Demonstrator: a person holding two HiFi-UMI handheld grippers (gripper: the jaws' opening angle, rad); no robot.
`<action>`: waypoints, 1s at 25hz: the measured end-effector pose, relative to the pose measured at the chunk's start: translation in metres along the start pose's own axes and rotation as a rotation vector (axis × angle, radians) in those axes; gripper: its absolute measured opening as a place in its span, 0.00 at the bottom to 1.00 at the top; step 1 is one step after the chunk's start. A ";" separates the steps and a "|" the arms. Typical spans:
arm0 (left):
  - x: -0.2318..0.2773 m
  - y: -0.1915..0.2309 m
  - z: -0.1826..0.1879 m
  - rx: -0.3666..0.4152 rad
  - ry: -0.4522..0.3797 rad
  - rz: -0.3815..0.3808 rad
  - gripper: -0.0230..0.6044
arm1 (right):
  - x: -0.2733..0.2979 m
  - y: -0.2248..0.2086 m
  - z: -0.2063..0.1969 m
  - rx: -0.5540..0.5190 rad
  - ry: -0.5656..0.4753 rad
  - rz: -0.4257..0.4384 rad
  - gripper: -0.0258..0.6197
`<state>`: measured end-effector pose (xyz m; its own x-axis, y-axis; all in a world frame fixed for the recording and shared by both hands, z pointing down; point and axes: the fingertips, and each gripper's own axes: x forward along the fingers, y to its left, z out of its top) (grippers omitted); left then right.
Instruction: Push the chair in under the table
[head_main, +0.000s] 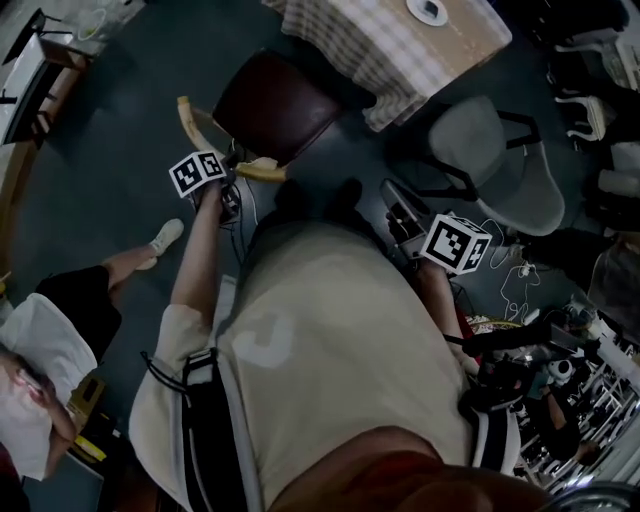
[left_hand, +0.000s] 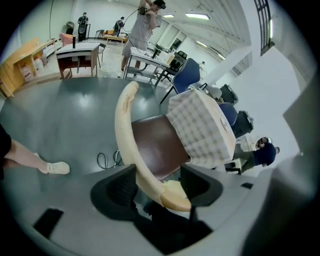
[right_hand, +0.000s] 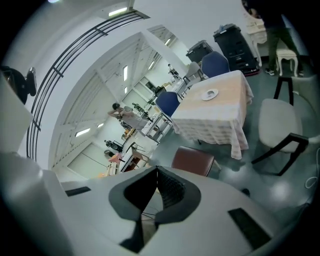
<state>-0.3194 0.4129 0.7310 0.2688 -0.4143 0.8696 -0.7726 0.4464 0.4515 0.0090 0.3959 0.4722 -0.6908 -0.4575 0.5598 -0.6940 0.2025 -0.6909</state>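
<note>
Straddling the chair backrest (left_hand: 126, 131), left claw (left_hand: 152, 181) stands apart; right claw (right_hand: 156, 174) pressed together.

1. Cream shirt (head_main: 330, 320) with short sleeves and a pale blocky mark on the front.
2. Black straps (head_main: 197, 410) with white edging run down both sides.
3. Left gripper (left_hand: 157, 187): grey shell, black ribbed jaws, white left cube (head_main: 197, 172) with black square markers.
4. Right gripper (right_hand: 155, 192): the same grey shell, black jaws, matching right cube (head_main: 458, 243).
</note>
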 end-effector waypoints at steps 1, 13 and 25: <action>0.000 0.001 0.000 0.007 0.005 0.018 0.48 | -0.003 -0.007 0.007 0.016 -0.013 0.000 0.05; 0.026 0.028 -0.011 -0.146 0.072 0.124 0.47 | -0.017 -0.051 0.049 0.085 -0.009 0.013 0.05; 0.046 0.038 -0.016 -0.213 0.119 0.061 0.39 | -0.017 -0.055 0.050 0.130 -0.033 -0.017 0.05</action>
<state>-0.3273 0.4231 0.7908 0.3008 -0.2904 0.9084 -0.6545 0.6300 0.4181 0.0691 0.3497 0.4780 -0.6703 -0.4887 0.5584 -0.6723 0.0815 -0.7358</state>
